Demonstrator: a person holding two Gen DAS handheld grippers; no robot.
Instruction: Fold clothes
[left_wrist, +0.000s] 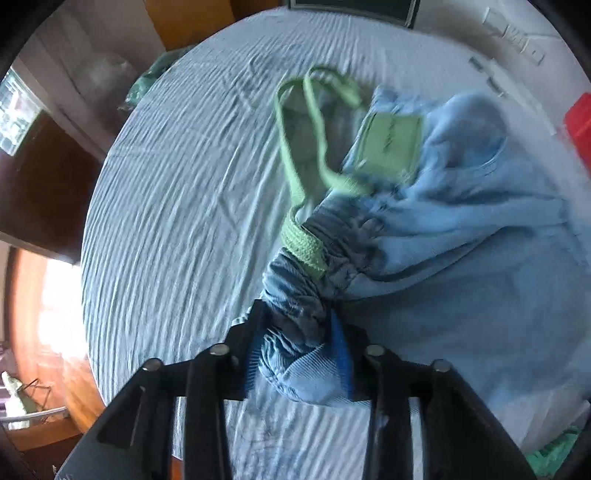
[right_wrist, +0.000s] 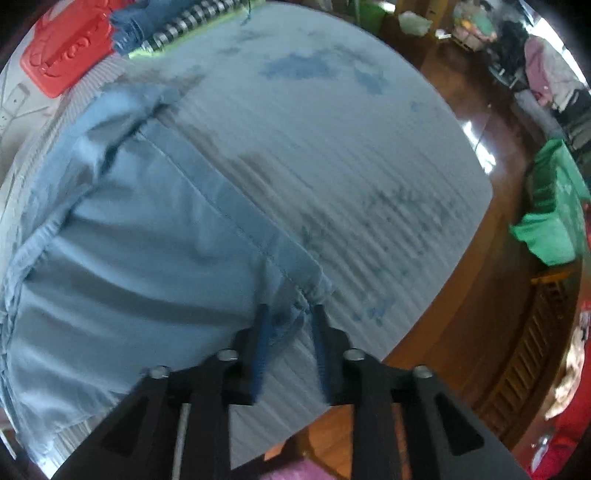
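**Both grippers on the blue shorts**

Black linkage arms fill the lower edge of each view. Between the jaws of the left gripper (left_wrist: 297, 354) sits the bunched waistband of the blue shorts (left_wrist: 443, 236), clamped there; beyond the jaws the green drawstring (left_wrist: 303, 136) loops over the striped bedsheet (left_wrist: 177, 192). At the right gripper (right_wrist: 290, 328) the jaws pinch the hem corner (blur softens the contact), with the garment spreading left of them. A red object (right_wrist: 70, 48) lies far beyond.
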